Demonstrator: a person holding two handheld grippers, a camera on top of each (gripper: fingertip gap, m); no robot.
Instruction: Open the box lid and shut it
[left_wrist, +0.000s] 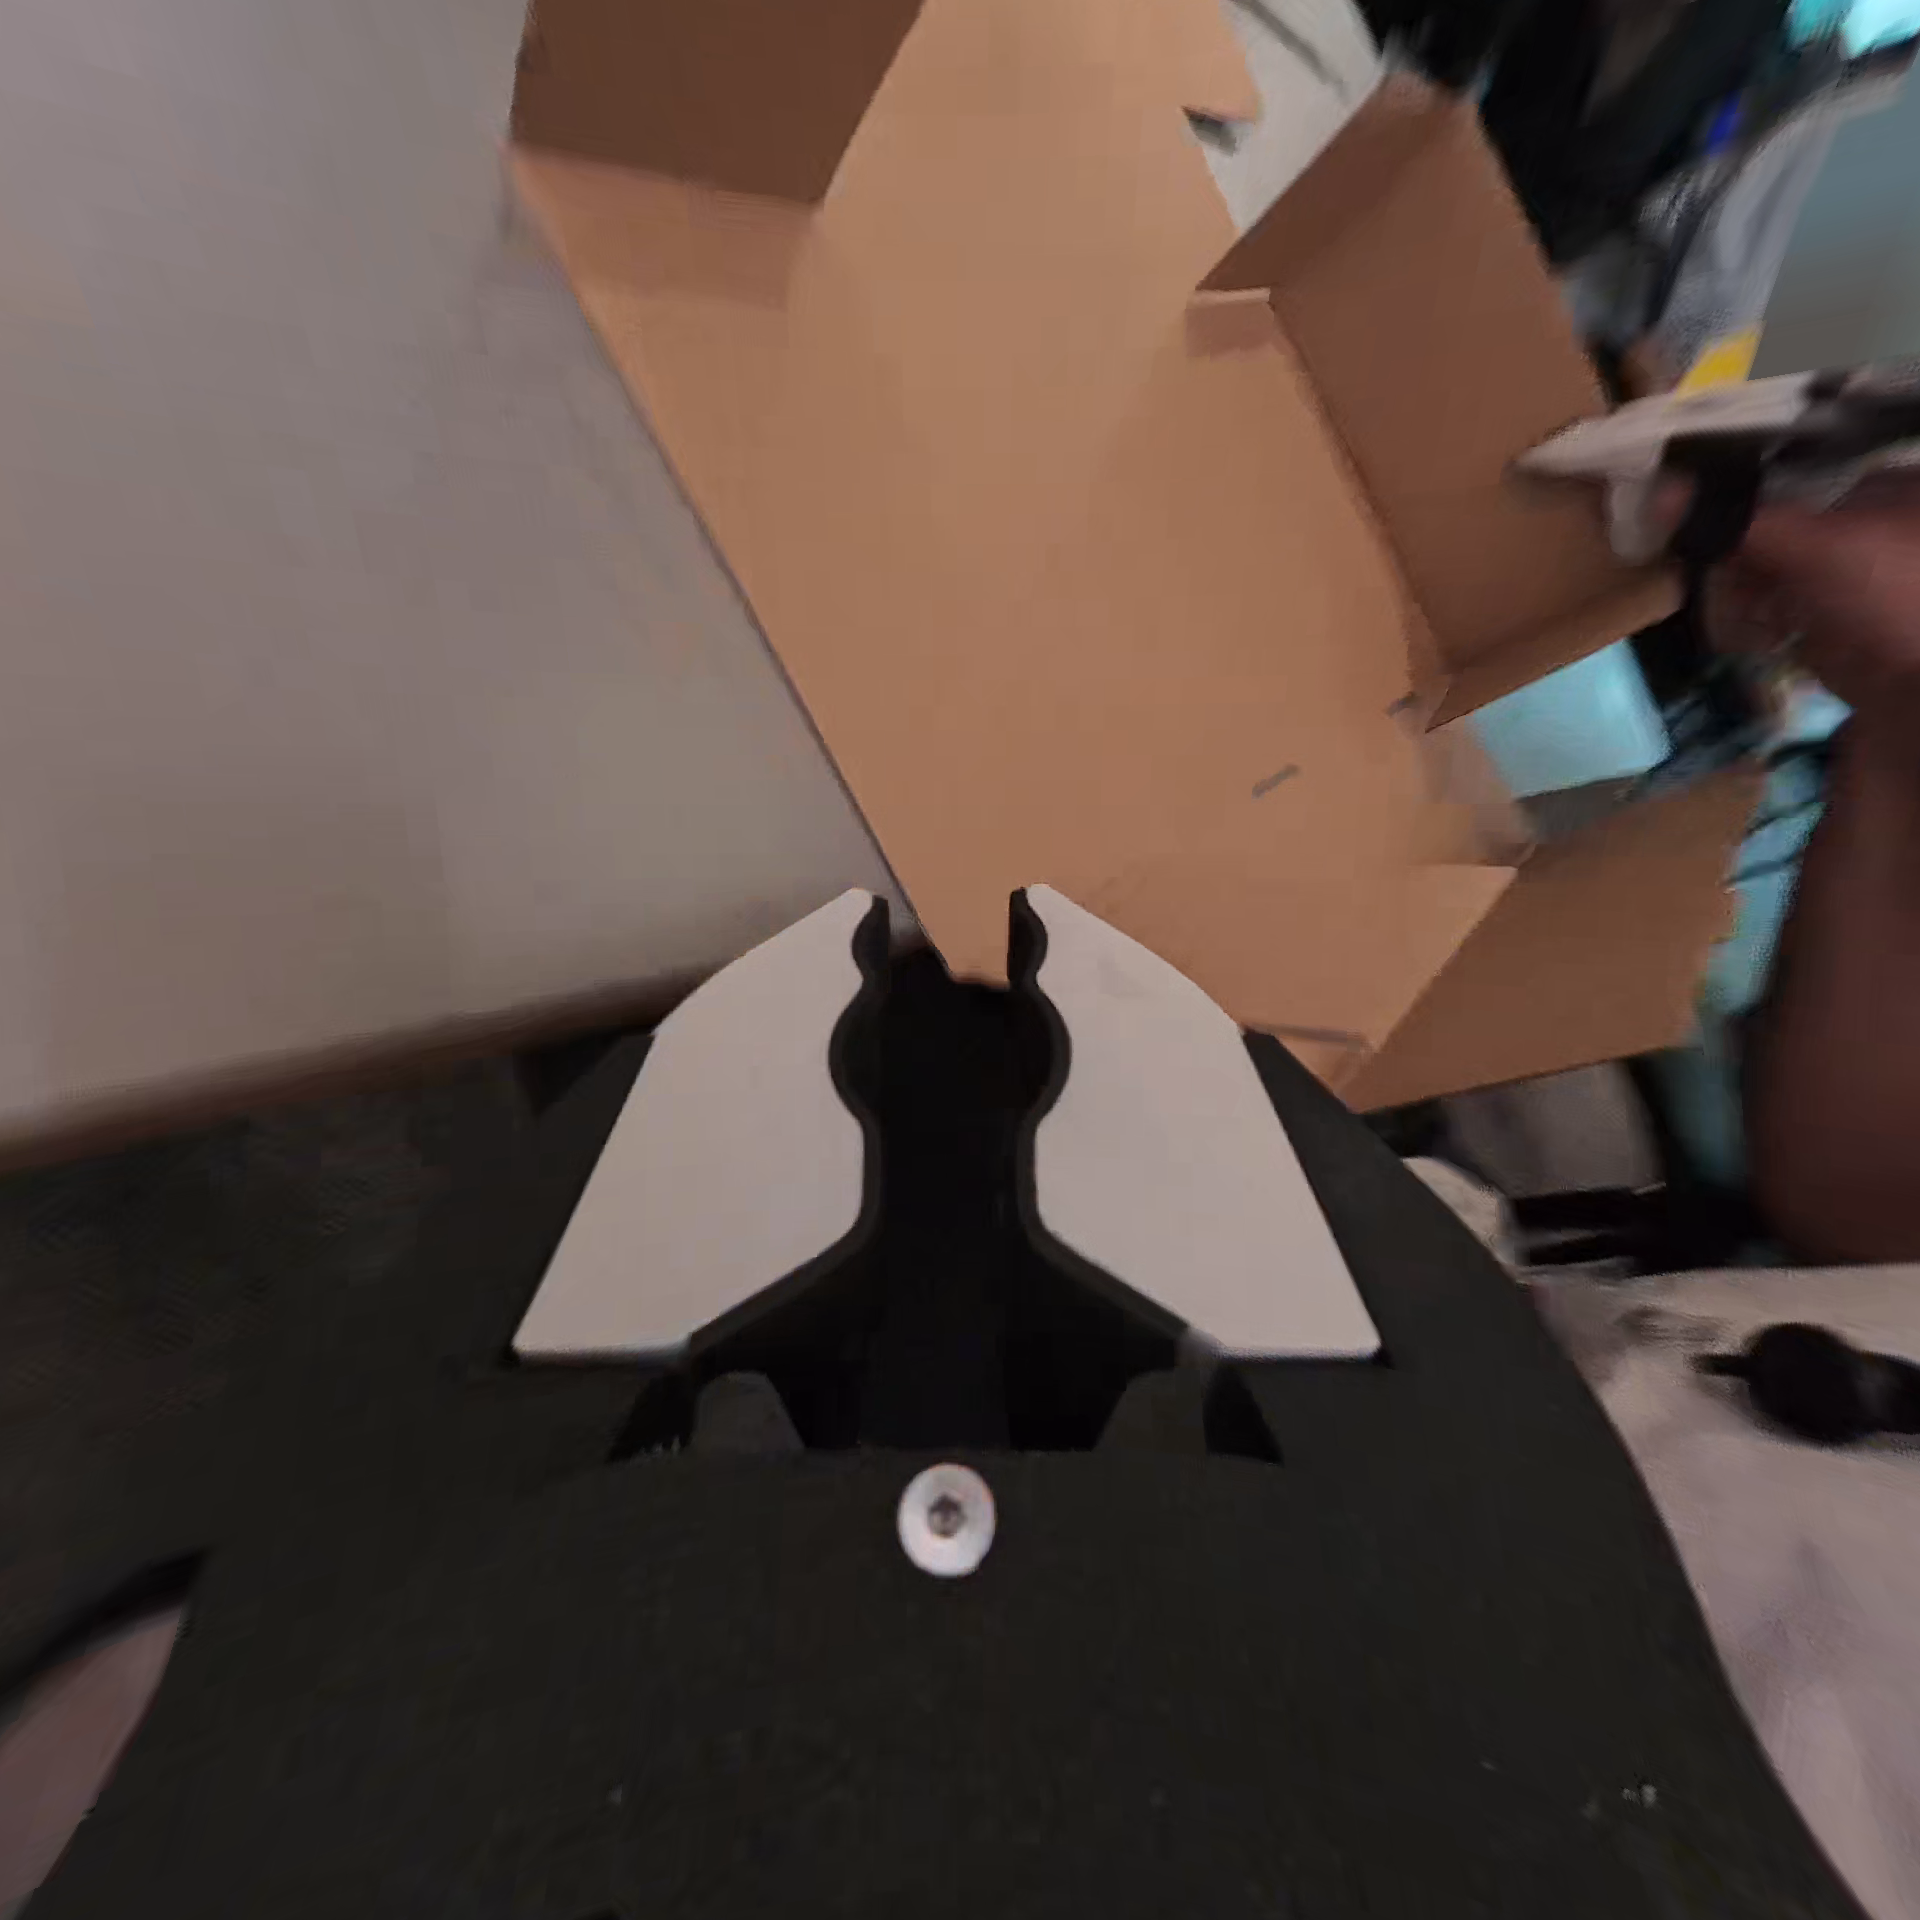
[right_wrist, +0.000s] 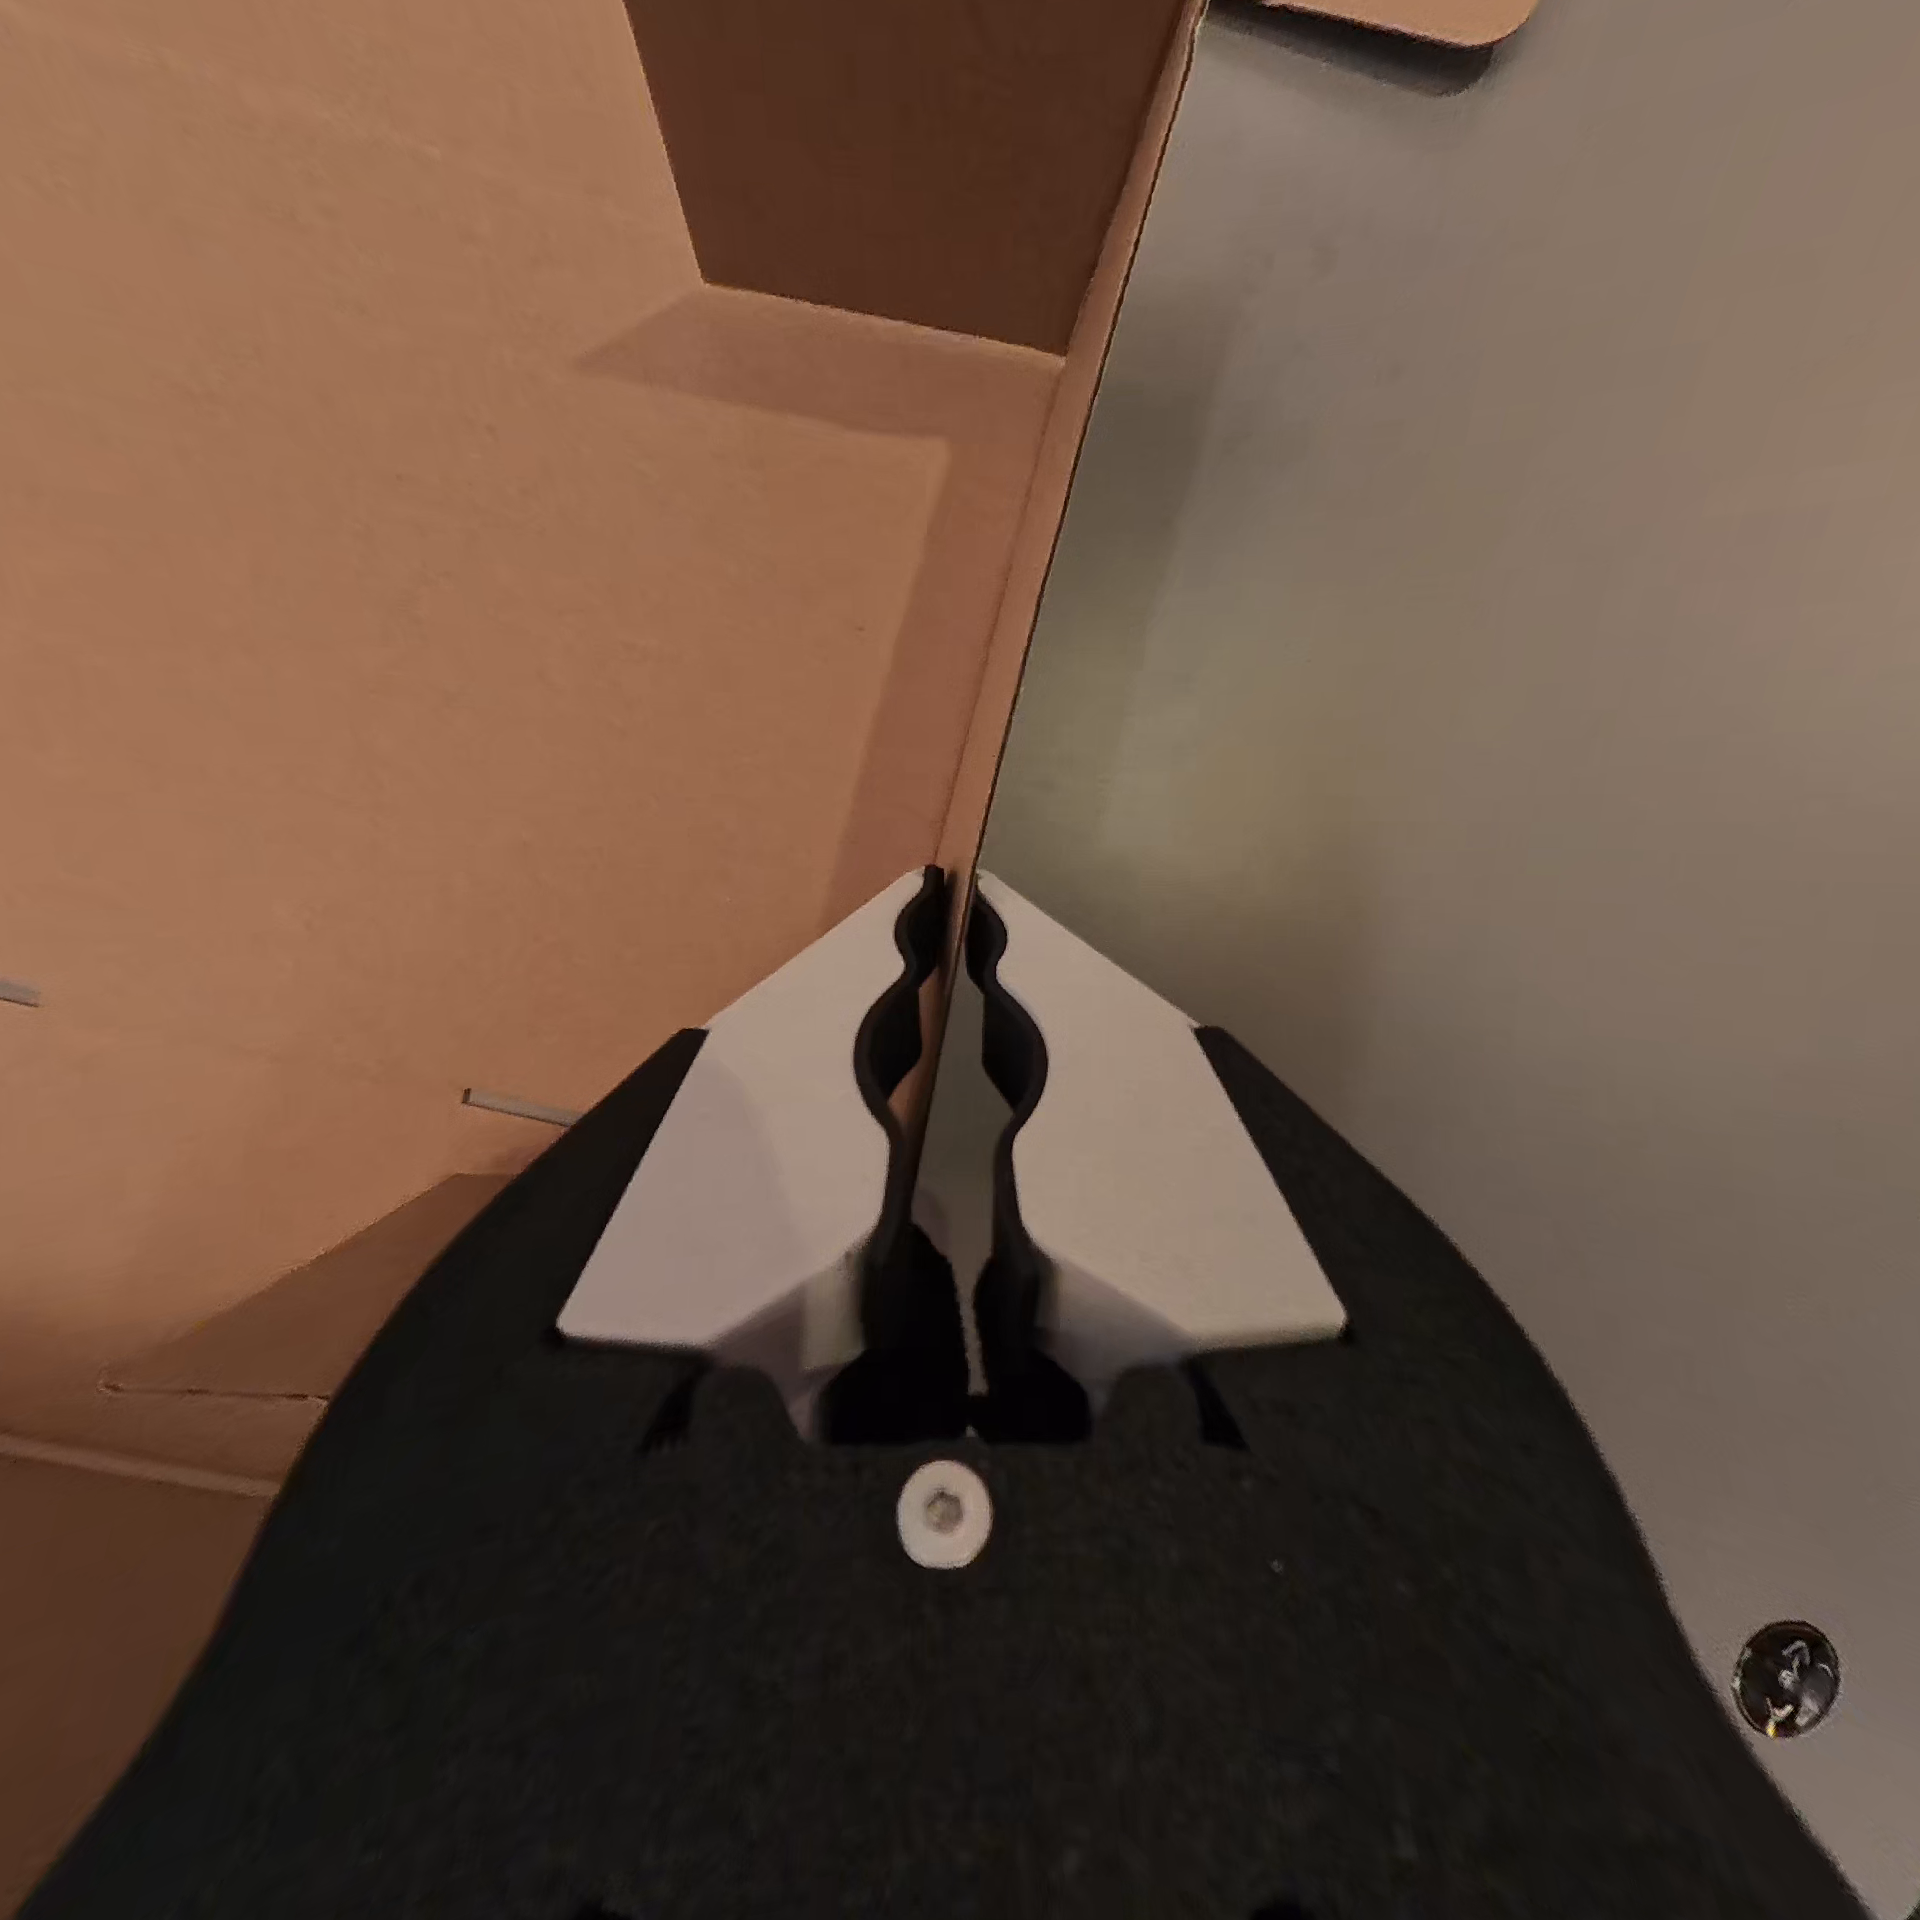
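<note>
The cardboard box (left_wrist: 1039, 540) lies on the grey counter (left_wrist: 312, 520) with its flaps spread, and in the left wrist view its long brown panel runs on a slant from just ahead of the left gripper (left_wrist: 951, 904) up and away to the far left, so the long axis points diagonally away from the fingers. The corner of that panel sits right in the gap between the left fingertips; the fingers stand a little apart, and the blur leaves it unclear whether they touch the card or pinch it. Off to the right of those fingers a side flap (left_wrist: 1455, 436) stands up, and only this view shows the right gripper (left_wrist: 1621, 468) at that flap's outer edge, with a person's hand (left_wrist: 1849, 603) behind it and a cluttered, blurred room beyond. The right wrist view is sharp and close: the right gripper (right_wrist: 951, 883) has its fingers drawn almost together on the thin edge of the lid flap (right_wrist: 1039, 582), which runs straight ahead from between the fingertips, upright and edge-on. Left of those fingers is the box (right_wrist: 416, 623) interior with folded panels and small slots; right of them is bare counter (right_wrist: 1507, 727) carrying a round metal fitting (right_wrist: 1787, 1673).
</note>
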